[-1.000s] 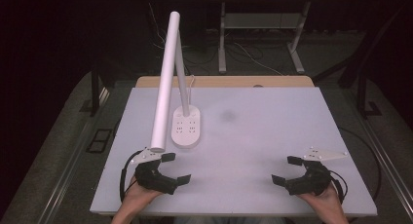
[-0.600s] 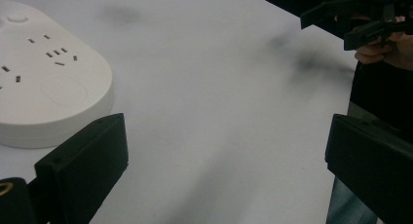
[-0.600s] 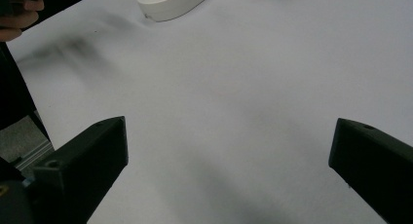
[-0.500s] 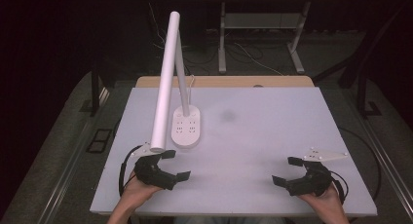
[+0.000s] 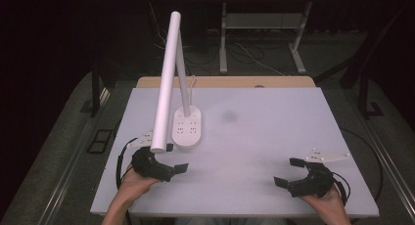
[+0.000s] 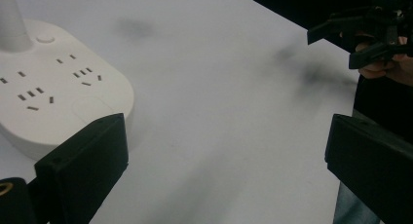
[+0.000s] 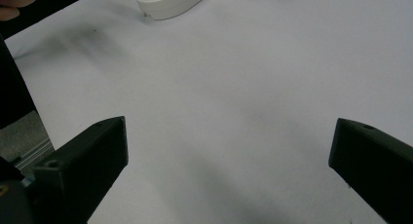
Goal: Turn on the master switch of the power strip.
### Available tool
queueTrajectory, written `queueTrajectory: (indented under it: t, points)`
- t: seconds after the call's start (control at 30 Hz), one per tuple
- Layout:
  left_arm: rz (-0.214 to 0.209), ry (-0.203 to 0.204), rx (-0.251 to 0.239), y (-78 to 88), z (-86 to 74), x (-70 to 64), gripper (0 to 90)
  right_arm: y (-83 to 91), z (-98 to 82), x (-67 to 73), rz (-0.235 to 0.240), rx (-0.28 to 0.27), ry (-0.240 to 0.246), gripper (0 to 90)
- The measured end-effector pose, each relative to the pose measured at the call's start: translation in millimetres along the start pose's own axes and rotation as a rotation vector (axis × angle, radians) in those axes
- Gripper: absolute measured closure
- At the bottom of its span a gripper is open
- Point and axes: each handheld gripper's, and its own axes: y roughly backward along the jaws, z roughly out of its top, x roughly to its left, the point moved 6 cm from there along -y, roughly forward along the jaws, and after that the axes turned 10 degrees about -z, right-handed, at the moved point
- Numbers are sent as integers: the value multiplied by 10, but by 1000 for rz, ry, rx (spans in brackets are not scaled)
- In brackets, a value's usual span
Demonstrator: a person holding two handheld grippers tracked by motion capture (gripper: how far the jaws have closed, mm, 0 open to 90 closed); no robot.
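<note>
1. lamp (image 5: 172, 73) stands on its socket base (image 5: 186, 129), left of table (image 5: 264, 132) centre; its head hides part of the left gripper (image 5: 177, 161).
2. left gripper's jaws wide apart, empty.
3. right gripper (image 5: 288, 172), near corner, also spread, empty.

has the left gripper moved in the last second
Yes. The left gripper has shifted slightly forward toward the lamp base; the gap between them looks smaller.
</note>
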Motion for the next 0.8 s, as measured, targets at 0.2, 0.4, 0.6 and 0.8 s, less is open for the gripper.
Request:
queueTrajectory:
  t: [0.2, 0.4, 0.6, 0.8]
  points:
    - [16, 16, -14, 56, 58, 86, 10, 5, -1, -7, -2, -1, -1, 2]
    - [26, 23, -10, 71, 117, 172, 10, 5, -4, -8, -4, -2, 0, 2]
    - [36, 25, 1, 79, 170, 242, 11, 7, -5, -11, -3, -2, -1, 2]
    - [46, 31, 5, 94, 231, 309, 13, 6, -7, -10, -3, -1, 0, 2]
